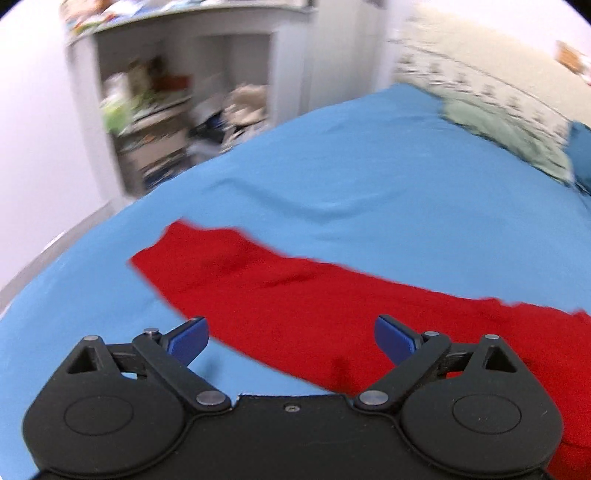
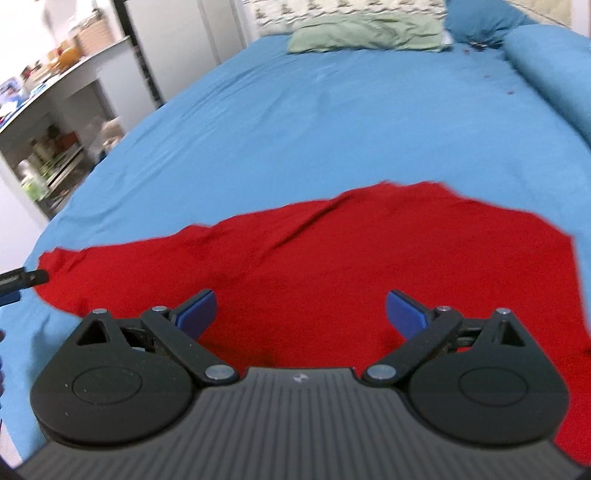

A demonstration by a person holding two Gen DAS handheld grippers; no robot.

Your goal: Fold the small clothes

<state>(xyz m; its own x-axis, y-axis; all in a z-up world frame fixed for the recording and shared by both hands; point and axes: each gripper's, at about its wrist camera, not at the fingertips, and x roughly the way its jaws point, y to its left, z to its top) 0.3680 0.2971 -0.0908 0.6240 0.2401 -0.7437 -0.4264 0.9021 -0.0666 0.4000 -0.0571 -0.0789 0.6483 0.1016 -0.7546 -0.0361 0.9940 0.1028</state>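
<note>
We see a bed [image 2: 332, 110] under a smooth blue sheet filling most of both views. At its head lie a pale green pillow [image 2: 369, 35] and a blue pillow [image 2: 480, 18], with a patterned cream headboard [image 1: 480, 74] behind. A blue bolster [image 2: 554, 74] runs along the far side. Beside the bed stands a white shelf unit [image 1: 166, 103] crammed with blurred clutter, against a plain white wall [image 1: 33, 129].

One red garment [image 2: 332, 258] — one blue bed sheet [image 2: 295, 122], one green pillow [image 2: 369, 35], two grippers — left gripper [image 1: 291, 338], right gripper [image 2: 301, 312].
</note>
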